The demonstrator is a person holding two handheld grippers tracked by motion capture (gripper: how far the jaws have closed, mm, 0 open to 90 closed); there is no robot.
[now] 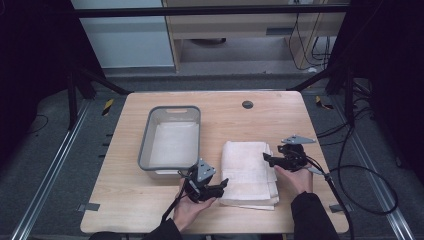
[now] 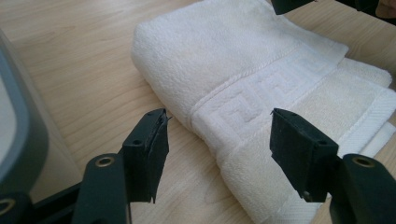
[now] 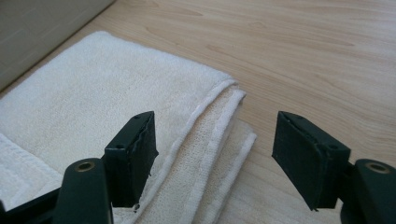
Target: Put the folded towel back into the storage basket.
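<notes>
Folded towel [image 1: 248, 172] lies near the table's [image 1: 125, 200] front edge, beside the bin [image 1: 170, 136]. Left gripper [image 1: 220, 186] and right gripper [image 1: 268, 159] flank it, jaws apart, empty. Next, likely: close on its edges.

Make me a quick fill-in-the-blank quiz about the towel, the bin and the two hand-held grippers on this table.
1. The folded white towel lies on the table to the ____ of the grey bin, seen from the high view.
2. The jaws of the left hand-held gripper stand ____, with nothing clamped between them.
3. The right hand-held gripper points at the towel's ____ edges.
4. The inside of the grey bin is ____.

Missing words: right; open; layered; empty
</notes>
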